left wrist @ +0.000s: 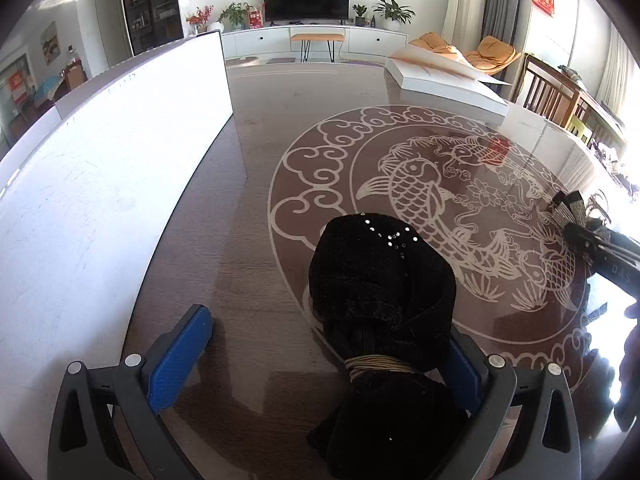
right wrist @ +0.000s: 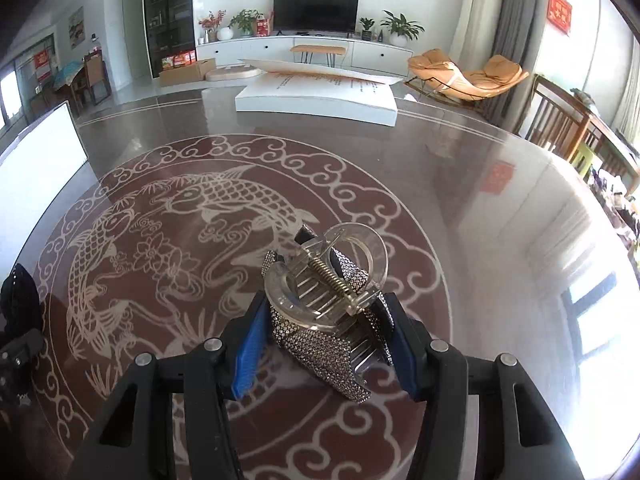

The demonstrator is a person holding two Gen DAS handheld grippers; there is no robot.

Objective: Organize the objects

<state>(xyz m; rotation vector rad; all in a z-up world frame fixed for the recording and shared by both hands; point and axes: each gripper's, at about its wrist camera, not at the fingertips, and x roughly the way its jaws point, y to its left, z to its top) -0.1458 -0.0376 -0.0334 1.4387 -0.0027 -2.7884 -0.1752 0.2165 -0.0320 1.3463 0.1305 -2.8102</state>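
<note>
A black velvet hair tie with small sequins and a tan cord wound round it lies on the brown fish-patterned table. My left gripper stands wide open around it. The tie rests against the right blue pad and is well apart from the left pad. My right gripper is shut on a rhinestone-covered claw hair clip with a clear frame and metal spring, held just above the table. In the left wrist view that clip shows at the right edge. The hair tie shows at the right wrist view's left edge.
A tall white box stands along the table's left side. A flat white box with a raised lid lies at the far edge. Wooden chairs stand beyond the table's right rim.
</note>
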